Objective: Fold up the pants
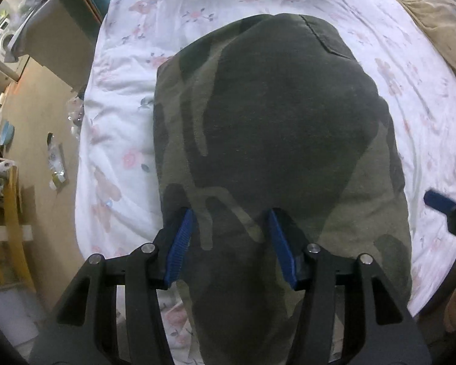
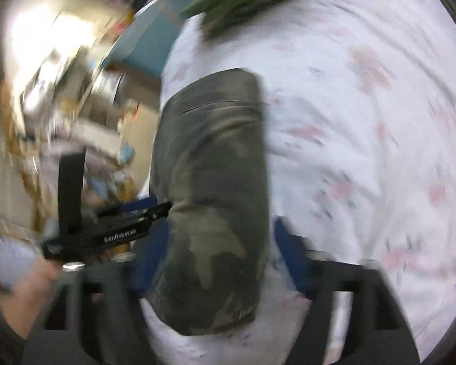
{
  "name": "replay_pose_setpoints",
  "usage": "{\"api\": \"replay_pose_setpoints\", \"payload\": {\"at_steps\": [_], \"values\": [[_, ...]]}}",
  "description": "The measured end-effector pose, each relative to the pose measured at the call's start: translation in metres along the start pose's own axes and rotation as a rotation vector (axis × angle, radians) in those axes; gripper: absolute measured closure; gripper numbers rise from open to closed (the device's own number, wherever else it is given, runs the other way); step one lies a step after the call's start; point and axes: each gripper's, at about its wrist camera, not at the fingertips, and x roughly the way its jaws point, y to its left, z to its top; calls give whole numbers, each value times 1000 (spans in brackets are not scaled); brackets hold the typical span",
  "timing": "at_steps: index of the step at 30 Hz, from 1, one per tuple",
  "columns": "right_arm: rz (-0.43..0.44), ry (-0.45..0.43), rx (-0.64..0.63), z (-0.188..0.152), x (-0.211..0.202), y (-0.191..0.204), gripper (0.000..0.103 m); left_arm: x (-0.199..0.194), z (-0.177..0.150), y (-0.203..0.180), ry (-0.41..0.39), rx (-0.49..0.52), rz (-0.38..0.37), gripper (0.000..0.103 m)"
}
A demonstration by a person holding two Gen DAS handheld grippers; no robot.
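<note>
Straight downward the left tongs (image 1: 229,231) point, over the folded camouflage pants (image 1: 276,152) that lie on the bed's white flowered sheet (image 1: 121,97). Their blue pads (image 1: 181,243) stand apart with the cloth's near part between them; no pad presses on the fabric. At the right edge of that view, a blue tip of the right tongs (image 1: 437,202) pokes in beside the pants, over the sheet.

From the right wrist, everything is smeared by motion. The right tongs (image 2: 220,252) slant down toward the bed, their fingers spread wide on either side of the pants' near end, not squeezing it. The pants (image 2: 209,182) run as a long narrow bundle away from the camera, close to the bed's left edge. To the left of them the left tongs' black body (image 2: 118,228) shows side-on, with a hand (image 2: 30,292) below it. Another green folded bundle (image 2: 246,3) lies on the sheet at the far end.
</note>
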Motion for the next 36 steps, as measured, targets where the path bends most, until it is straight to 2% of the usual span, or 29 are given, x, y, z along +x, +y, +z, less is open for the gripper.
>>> {"api": "replay_pose_setpoints", "payload": {"at_steps": [2,5,6,9,11,14,15,16,17,19,21,24,27,29,32,36], "values": [[53,56,141,-9,13,-24,21,-1,0,-3,-1,2,14,53],[127,155,252,-27,47,-38,18,-2,1,-13,1,8,27,53],[153,170,270,-33,58,-38,10,-2,2,-12,1,9,26,53],[204,171,293,-45,74,-36,6,-1,5,-7,3,9,21,53],[178,178,235,-49,82,-24,2,-4,3,-8,3,3,17,53],[156,162,223,-49,90,-17,1,-3,4,-7,8,-8,16,53],[135,157,215,-50,92,-15,7,-2,5,-7,9,-9,20,53],[101,142,195,-50,91,-10,19,-2,6,-7,9,-11,25,53],[68,120,163,-50,87,-5,26,-2,6,-7,11,-16,22,53],[29,73,101,-50,72,8,46,-4,6,-6,8,-25,4,53],[29,63,87,-46,60,19,53,-11,4,-8,-21,-15,-10,53],[38,65,69,-32,42,27,57,-27,3,-11,-87,-5,-59,53],[39,60,52,-5,20,17,58,-32,5,-9,-103,-29,-117,54],[33,55,49,22,3,4,58,-33,7,-7,-106,-47,-125,54],[-24,-5,38,61,-27,-21,59,-41,14,1,-142,-113,-154,54],[-90,-24,37,108,-45,-54,60,-50,23,18,-188,-219,-174,51]]}}
